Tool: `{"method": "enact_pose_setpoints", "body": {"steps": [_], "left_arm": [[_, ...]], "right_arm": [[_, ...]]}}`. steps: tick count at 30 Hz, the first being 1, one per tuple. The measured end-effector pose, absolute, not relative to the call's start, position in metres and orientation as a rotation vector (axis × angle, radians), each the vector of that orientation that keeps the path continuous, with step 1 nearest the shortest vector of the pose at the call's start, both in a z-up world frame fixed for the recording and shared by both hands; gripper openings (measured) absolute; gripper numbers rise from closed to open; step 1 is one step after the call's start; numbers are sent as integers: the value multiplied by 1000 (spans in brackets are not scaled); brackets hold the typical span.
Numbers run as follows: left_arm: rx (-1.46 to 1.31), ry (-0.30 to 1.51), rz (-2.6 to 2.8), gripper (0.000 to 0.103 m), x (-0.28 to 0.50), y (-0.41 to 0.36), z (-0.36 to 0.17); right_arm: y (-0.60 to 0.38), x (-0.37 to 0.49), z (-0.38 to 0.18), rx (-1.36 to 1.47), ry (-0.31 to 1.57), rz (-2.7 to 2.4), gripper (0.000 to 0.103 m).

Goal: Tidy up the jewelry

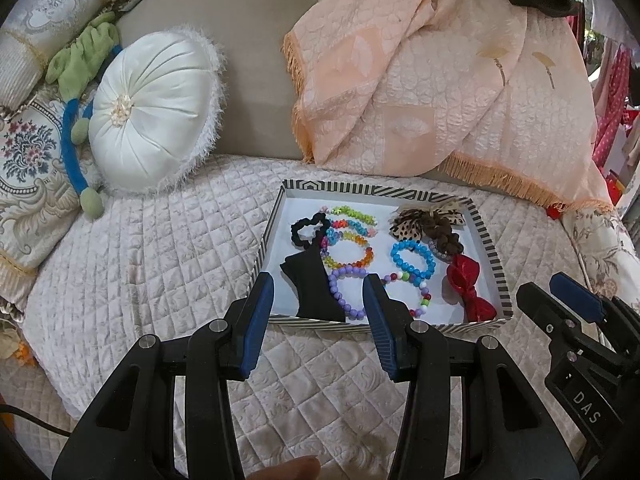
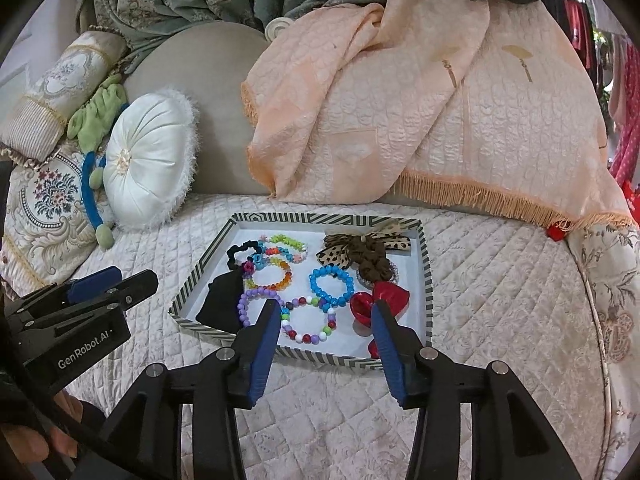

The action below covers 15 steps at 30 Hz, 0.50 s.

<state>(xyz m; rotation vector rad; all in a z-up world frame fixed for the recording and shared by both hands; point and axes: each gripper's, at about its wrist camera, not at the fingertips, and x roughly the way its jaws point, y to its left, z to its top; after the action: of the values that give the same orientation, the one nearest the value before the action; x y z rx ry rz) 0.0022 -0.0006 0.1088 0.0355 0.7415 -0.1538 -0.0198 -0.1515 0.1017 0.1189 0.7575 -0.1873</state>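
Observation:
A striped-rim tray (image 1: 494, 256) (image 2: 427, 264) lies on the quilted bed. In it lie a black cloth piece (image 1: 312, 288) (image 2: 224, 300), a black scrunchie (image 1: 308, 226), several bead bracelets, among them a purple one (image 1: 344, 284) (image 2: 250, 298), a blue one (image 1: 414, 258) (image 2: 332, 284) and a multicolour one (image 2: 308, 320), a brown scrunchie with leopard bow (image 1: 436, 226) (image 2: 368, 256), and a red bow (image 1: 468, 284) (image 2: 376, 300). My left gripper (image 1: 320, 284) is open and empty over the tray's near edge. My right gripper (image 2: 326, 310) is open and empty over the tray's near right part.
A white round cushion (image 1: 152, 112) (image 2: 148, 168), a green and blue plush toy (image 1: 76, 120) and embroidered pillows (image 1: 28, 176) stand at the left. A peach fringed blanket (image 1: 440, 92) (image 2: 420, 120) drapes behind the tray. The quilted cover (image 1: 160, 260) surrounds the tray.

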Motion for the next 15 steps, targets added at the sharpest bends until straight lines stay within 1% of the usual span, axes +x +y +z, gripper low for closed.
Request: {"method": "enact_pose_setpoints", "body": {"steps": [15], "left_arm": [[35, 730, -156, 46, -2, 0, 113]], "right_arm": [[-148, -25, 106, 107, 758, -184, 52]]}}
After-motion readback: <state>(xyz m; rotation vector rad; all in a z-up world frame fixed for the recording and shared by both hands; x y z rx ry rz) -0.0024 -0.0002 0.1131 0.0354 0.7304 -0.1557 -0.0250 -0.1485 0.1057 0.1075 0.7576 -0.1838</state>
